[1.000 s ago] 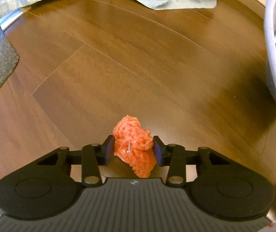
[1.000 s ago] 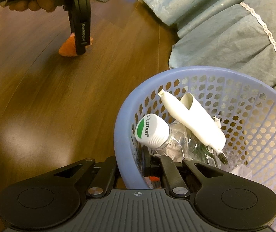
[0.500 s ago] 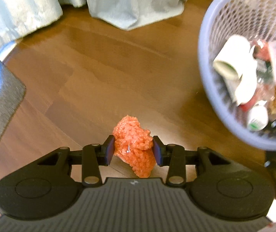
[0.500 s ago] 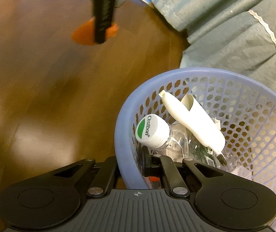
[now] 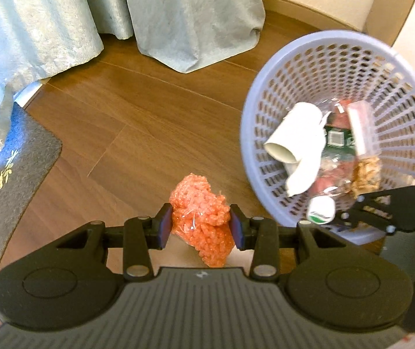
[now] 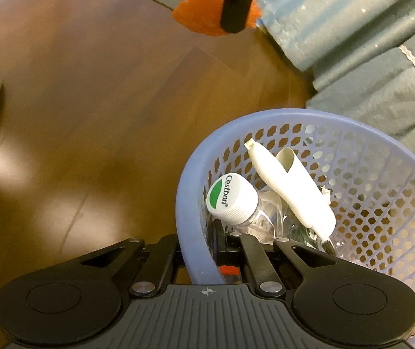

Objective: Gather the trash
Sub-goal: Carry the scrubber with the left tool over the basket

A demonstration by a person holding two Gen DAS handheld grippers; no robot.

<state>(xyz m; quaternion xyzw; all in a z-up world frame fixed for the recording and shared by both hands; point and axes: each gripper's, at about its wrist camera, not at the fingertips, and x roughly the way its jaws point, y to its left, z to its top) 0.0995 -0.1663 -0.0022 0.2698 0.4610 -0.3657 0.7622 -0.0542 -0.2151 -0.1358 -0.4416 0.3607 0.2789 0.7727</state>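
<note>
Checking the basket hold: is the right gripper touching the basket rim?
Touching. The right wrist view shows the right gripper shut on the basket rim, one finger outside the wall and one inside.

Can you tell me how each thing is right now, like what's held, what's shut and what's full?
Left hand-held gripper: shut on the orange mesh wad.
Orange mesh wad: crumpled, held above the floor.
Right hand-held gripper: shut on the basket's rim.
Basket: partly filled with trash.
Bottle: capped, inside the basket.
Paper tube: lying in the basket.
</note>
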